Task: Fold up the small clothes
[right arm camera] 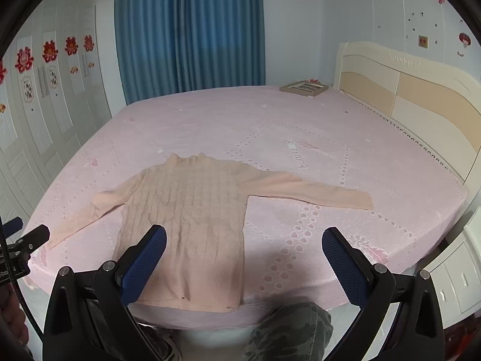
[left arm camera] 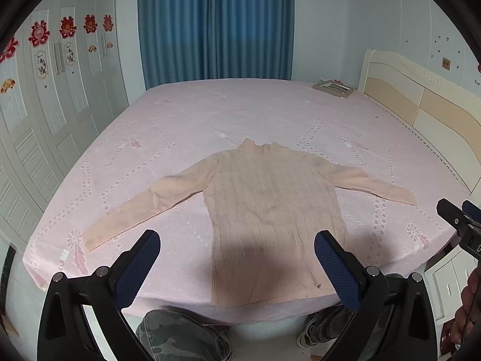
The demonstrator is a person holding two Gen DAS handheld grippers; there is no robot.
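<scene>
The sweater's hem [left arm camera: 330, 288] hides behind one pad of the left tongs [left arm camera: 237, 270] (right corner only).

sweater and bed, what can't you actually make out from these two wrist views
- Sweater hem, left wrist view: right corner hidden behind a blue pad of the left tongs.
- Sweater hem, right wrist view: left corner hidden behind a pad of the right tongs.
- Flat frame-like item at the bed's far corner: too small to identify in either view.
- Sweater underside: hidden against the sheet.
- Person: only camouflage trouser legs show; the rest is cut off by the bottom edge.
</scene>
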